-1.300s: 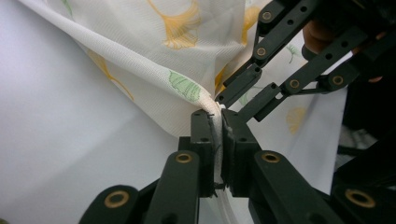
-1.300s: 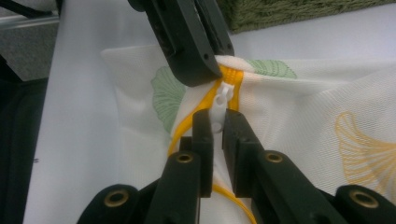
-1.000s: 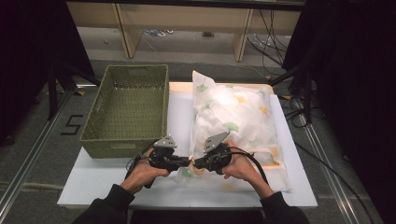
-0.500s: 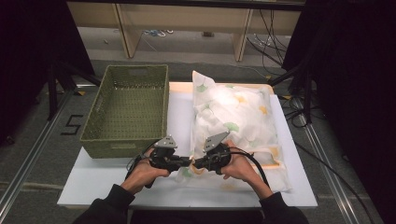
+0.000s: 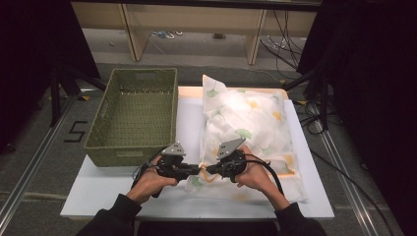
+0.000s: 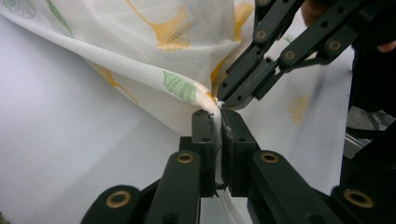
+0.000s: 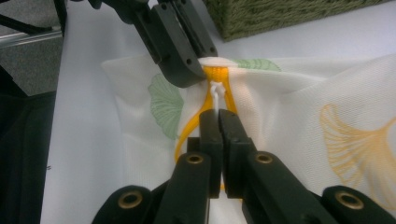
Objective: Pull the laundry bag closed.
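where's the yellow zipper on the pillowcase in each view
High view: too small to make out; it lies where the left gripper and right gripper meet on the pillowcase corner.
Left gripper view: a yellow sliver above the jaws.
Right gripper view: centre, zipper above the jaws, white pull gripped.
Shared landmark: green leaf print.

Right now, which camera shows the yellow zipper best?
The right gripper view: the yellow zipper sits centred, close, its white pull visible. The left gripper view catches a yellow sliver; the high view, a faint orange line.
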Action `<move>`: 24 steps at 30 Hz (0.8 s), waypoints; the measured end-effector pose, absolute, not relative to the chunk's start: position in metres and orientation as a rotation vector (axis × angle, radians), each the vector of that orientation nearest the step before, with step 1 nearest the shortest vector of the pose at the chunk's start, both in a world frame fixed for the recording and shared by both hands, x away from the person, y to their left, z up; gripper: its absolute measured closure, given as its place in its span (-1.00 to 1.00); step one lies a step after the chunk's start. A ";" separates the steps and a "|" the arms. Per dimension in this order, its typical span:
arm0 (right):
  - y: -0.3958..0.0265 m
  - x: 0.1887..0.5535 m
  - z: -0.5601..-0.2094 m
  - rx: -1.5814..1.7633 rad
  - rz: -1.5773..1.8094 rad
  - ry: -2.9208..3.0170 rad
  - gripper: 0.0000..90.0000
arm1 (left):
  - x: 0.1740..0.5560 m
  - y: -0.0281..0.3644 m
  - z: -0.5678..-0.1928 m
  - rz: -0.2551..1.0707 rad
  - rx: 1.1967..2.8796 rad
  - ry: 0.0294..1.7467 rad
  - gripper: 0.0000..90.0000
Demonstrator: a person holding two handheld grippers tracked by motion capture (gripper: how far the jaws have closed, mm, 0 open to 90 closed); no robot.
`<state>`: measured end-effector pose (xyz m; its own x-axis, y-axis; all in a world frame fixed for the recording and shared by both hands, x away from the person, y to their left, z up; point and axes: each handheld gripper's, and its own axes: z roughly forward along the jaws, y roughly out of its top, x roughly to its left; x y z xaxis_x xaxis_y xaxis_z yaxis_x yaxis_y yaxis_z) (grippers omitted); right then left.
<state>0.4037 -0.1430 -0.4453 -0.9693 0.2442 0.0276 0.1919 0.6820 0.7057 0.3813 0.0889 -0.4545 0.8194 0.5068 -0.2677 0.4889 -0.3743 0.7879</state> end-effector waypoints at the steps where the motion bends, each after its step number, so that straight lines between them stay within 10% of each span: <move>1: -0.145 0.403 -0.444 0.390 1.169 2.814 1.00 | 0.381 0.089 -0.454 0.022 2.028 0.732 0.87; 24: -0.138 0.403 -0.452 0.406 1.198 2.828 1.00 | 0.384 0.088 -0.455 -0.024 2.015 0.761 0.69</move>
